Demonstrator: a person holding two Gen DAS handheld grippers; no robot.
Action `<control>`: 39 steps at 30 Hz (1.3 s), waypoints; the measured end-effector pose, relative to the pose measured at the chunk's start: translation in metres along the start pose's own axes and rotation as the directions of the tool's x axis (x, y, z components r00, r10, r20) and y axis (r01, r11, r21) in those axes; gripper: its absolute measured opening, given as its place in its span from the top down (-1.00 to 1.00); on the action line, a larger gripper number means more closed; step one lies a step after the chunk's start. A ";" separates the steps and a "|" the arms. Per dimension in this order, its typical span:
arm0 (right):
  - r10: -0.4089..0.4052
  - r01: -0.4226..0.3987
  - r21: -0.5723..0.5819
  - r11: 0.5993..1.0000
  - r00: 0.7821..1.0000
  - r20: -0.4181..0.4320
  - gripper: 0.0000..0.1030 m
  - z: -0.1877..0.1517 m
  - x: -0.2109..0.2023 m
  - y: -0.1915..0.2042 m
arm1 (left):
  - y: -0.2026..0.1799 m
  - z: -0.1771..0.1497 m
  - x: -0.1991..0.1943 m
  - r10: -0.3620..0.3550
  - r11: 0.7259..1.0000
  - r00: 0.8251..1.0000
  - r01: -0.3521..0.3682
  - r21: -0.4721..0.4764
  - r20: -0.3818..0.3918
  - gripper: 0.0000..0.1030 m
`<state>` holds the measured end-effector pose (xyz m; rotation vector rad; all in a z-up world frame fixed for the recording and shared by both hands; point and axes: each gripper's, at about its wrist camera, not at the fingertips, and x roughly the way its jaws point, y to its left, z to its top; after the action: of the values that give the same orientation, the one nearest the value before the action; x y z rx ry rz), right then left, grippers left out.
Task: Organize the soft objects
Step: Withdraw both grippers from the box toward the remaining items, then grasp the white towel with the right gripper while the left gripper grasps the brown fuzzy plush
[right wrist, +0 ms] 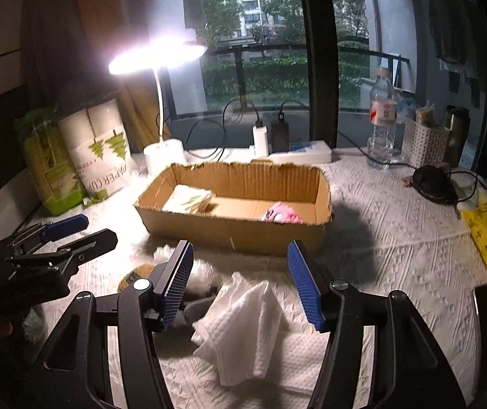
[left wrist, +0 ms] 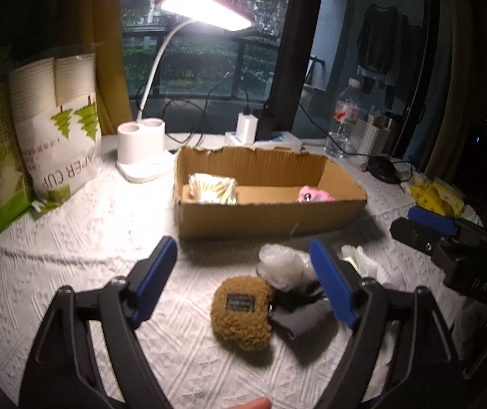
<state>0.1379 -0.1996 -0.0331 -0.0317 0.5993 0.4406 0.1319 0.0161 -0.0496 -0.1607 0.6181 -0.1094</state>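
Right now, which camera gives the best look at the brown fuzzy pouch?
The left wrist view. There the brown pouch lies whole on the tablecloth between that gripper's fingers, label patch facing up. In the right wrist view only a sliver of the pouch shows, mostly hidden behind the near finger of the right gripper.

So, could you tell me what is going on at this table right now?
A person is sorting soft things into the cardboard box, which already holds a pale packet and a pink item. The open left hand-held gripper hovers over a brown plush pouch; the open right hand-held gripper over a white cloth.
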 end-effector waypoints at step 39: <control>0.099 -0.076 0.133 0.988 0.980 -0.173 0.66 -0.052 0.047 -0.034 | -0.008 -0.050 0.065 0.084 0.995 0.958 -0.065 0.078 -0.274 -0.07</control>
<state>0.1586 -0.2202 -0.1055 0.0762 0.8075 0.4877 0.1545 -0.0075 -0.1252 -0.0557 0.8978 -0.0799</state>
